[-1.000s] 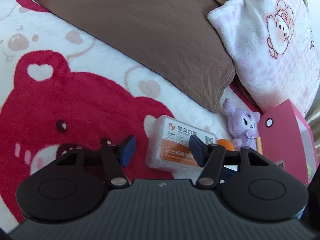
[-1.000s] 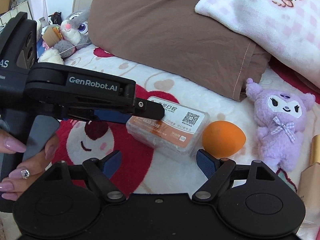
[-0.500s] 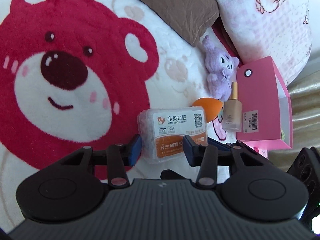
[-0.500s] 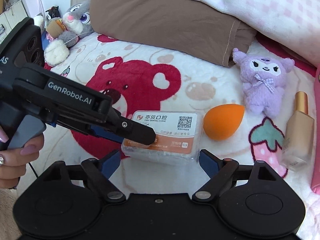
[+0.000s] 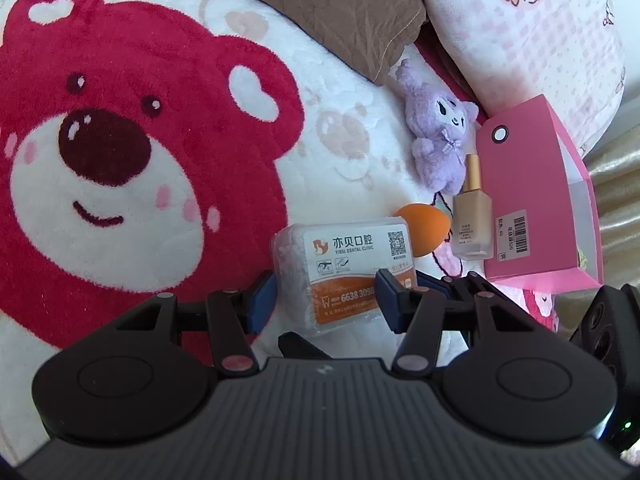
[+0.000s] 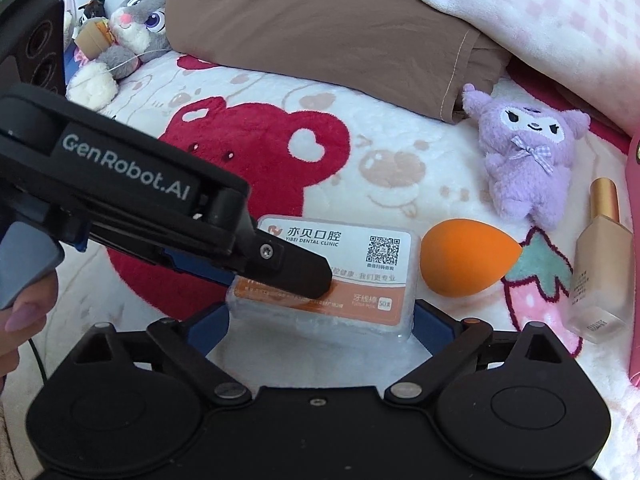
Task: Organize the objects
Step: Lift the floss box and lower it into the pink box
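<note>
A clear floss-pick box [image 5: 344,268] with a white and orange label lies on the bear blanket [image 5: 120,160]. My left gripper [image 5: 326,300] has its blue pads against the box's two sides; its jaws are opening. In the right wrist view its black finger [image 6: 296,268] crosses the label of the box [image 6: 360,264]. My right gripper [image 6: 320,320] is open with its jaws still opening. The near end of the box sits between its pads, untouched. Right of the box lie an orange sponge [image 6: 464,260], a purple plush [image 6: 528,160] and a foundation bottle [image 6: 600,272].
A pink carton [image 5: 532,208] stands at the right beside the bottle. A brown pillow [image 6: 320,32] and a pink-checked blanket [image 6: 540,12] bound the far side. A grey rabbit plush [image 6: 132,28] sits at the far left. A person's hand [image 6: 20,312] holds the left gripper.
The left gripper narrowed onto the box and brought it right, up beside the sponge and bottle. The right gripper's jaws spread wider and moved in around the box's near end.
</note>
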The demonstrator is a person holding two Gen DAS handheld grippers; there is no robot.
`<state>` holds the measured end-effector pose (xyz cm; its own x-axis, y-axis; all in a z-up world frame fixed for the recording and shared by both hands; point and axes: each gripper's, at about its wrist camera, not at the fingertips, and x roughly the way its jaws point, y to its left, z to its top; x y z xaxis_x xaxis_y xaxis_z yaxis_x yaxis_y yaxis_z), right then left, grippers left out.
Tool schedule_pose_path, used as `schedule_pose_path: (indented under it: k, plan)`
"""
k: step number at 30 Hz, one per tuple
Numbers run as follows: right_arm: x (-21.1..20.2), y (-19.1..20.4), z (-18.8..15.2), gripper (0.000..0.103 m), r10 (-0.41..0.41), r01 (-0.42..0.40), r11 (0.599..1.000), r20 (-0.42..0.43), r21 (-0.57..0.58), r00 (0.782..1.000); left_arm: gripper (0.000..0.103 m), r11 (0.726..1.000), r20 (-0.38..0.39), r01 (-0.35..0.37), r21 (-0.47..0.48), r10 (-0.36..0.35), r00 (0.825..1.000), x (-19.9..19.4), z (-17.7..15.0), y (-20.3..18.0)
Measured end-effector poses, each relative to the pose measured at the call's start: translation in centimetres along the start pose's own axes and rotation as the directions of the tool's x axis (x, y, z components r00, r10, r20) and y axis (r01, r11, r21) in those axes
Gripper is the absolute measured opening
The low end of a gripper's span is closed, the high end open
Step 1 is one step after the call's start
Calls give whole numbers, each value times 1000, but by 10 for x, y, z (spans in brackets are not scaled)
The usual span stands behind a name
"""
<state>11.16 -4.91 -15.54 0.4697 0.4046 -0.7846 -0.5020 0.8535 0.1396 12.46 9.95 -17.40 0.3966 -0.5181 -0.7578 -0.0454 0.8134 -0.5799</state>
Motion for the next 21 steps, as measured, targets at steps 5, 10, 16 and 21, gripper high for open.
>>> schedule_pose_path:
  k: [5, 10, 16, 21]
  plan:
    - [-11, -4, -1, 96, -15, 12, 997, 34, 74, 999, 53, 1000, 15, -1, 15, 1, 1000, -5, -2, -6]
    - [-23, -4, -6, 96, -13, 12, 998, 30, 61, 999, 52, 997, 11, -33, 72, 32, 999, -12, -11, -24]
    - [-55, 0, -11, 96, -22, 19, 999, 59, 45, 998, 50, 993, 20, -29, 118, 27, 999, -33, -23, -48]
    - [-82, 2, -15, 95, -44, 43, 999, 70, 18, 997, 49, 987, 47, 2, 160, -9, 999, -49, -39, -66]
